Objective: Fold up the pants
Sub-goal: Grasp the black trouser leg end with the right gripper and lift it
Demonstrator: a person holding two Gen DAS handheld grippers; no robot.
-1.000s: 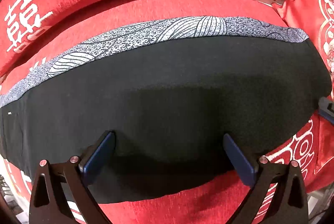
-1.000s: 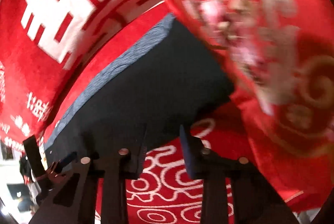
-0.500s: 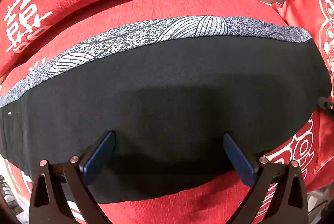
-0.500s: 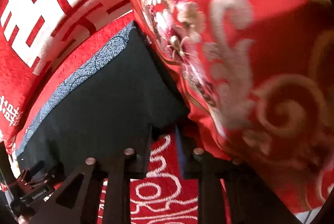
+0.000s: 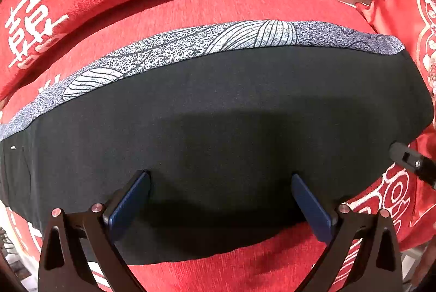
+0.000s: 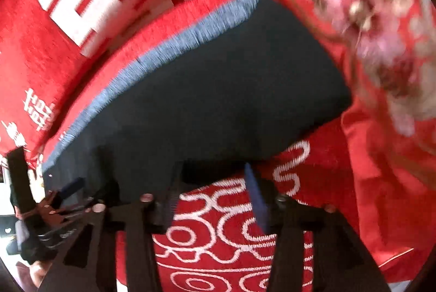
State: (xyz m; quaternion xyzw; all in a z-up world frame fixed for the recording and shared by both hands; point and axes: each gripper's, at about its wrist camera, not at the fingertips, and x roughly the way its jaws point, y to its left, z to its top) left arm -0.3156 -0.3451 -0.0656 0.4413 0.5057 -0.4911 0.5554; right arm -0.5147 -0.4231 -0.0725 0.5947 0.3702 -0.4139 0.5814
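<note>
At the far left of the left wrist view we see the dark pants (image 5: 218, 112) run out of the picture, so that end is cut off from us. They lie flat on a red sofa seat (image 5: 245, 264), with a grey patterned band (image 5: 190, 46) along their far edge. The left gripper (image 5: 219, 199) points straight down over the near part of the cloth, its blue fingers (image 5: 128, 206) spread wide with nothing pinched between them; whether the tips touch the fabric we cannot tell, because their own shadow hides the contact. Further right, the pants end beside an embroidered red cushion (image 5: 425, 27), and only a dark tip of the right gripper (image 5: 411, 160) pokes in at that edge.

The right wrist view is smeared by motion, so fine detail is lost. At its left edge we make out the left gripper (image 6: 62, 199) only as a dark shape. The pants (image 6: 218, 90) fill the middle, their corner near the right gripper (image 6: 209, 183). Its jaws have just been opening and stand apart; the left finger (image 6: 167, 207) overlaps the hem, yet no cloth is clamped between the fingers. The cushion (image 6: 381, 128) covers whatever lies to the right.
</note>
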